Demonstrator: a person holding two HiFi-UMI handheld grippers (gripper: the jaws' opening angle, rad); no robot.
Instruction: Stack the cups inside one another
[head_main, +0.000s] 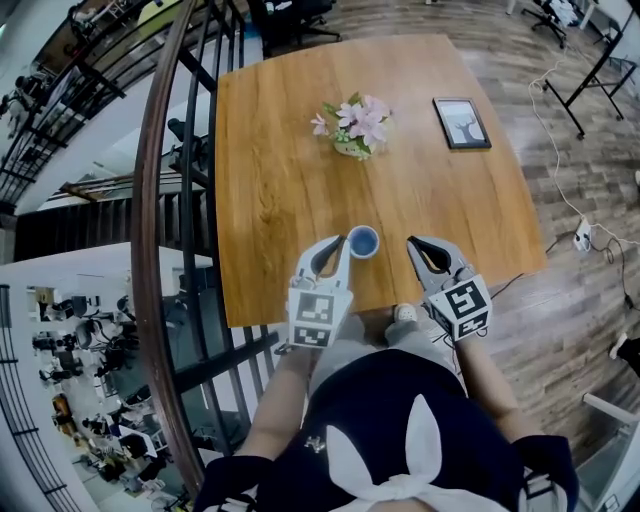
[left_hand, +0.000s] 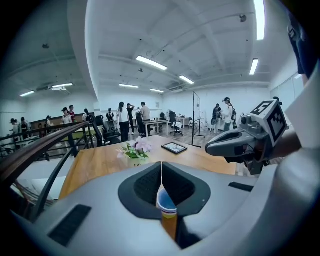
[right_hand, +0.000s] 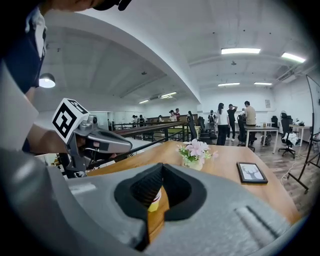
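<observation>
A small stack of cups (head_main: 363, 241), blue inside with a white rim, stands near the front edge of the wooden table (head_main: 280, 150). My left gripper (head_main: 344, 243) hovers just left of it, jaws shut and empty. In the left gripper view the shut gripper (left_hand: 161, 166) frames the cup stack (left_hand: 166, 202) below, which shows a yellow band under the rim. My right gripper (head_main: 412, 244) is a little to the right of the cups, shut with nothing held. In the right gripper view, a sliver of the cup (right_hand: 155, 199) shows under the closed gripper (right_hand: 161, 168).
A pot of pink flowers (head_main: 356, 127) sits mid-table and a framed picture (head_main: 461, 123) lies at the far right. A stair railing (head_main: 160, 200) runs along the table's left side. People and desks fill the room behind.
</observation>
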